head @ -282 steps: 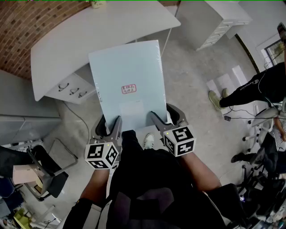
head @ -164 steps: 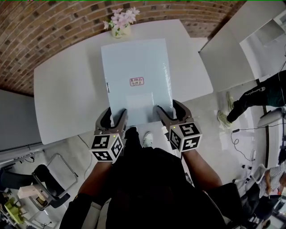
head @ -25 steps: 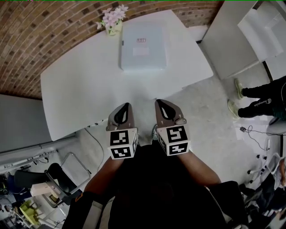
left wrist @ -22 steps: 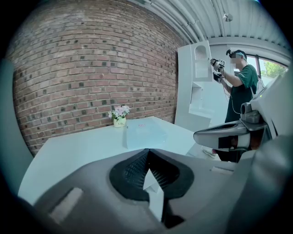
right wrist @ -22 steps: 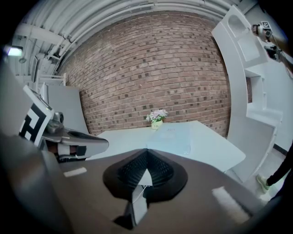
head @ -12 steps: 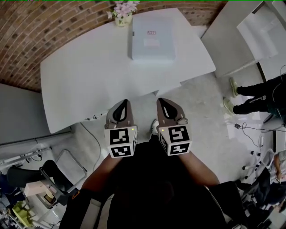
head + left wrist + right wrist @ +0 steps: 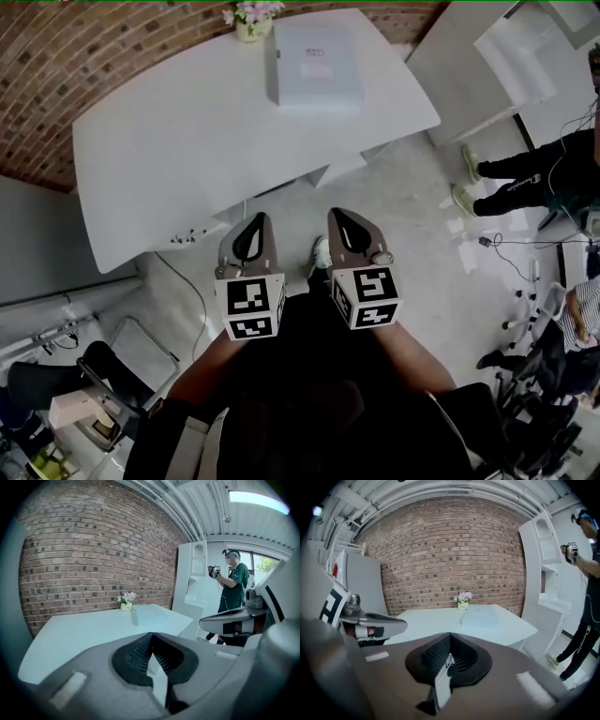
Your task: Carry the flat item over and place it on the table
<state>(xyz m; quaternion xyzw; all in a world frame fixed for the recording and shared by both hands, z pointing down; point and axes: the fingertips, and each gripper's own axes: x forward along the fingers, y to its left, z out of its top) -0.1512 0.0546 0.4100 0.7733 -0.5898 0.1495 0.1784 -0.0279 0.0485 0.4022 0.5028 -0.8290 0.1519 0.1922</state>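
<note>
Held side by side near the body, the left tongs [image 7: 255,219] and right tongs [image 7: 339,216] are pinched shut and empty, tilted slightly down toward the table [image 7: 178,141] bearing the flat item [image 7: 314,64].

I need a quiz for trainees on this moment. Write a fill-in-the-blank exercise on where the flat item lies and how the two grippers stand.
1. The flat item lies on the ____ table.
2. The wall behind the table is made of ____.
3. The left gripper and the right gripper, held over the floor short of the table, both have their fingers ____, with nothing between them.

Missing words: white; brick; shut.
</note>
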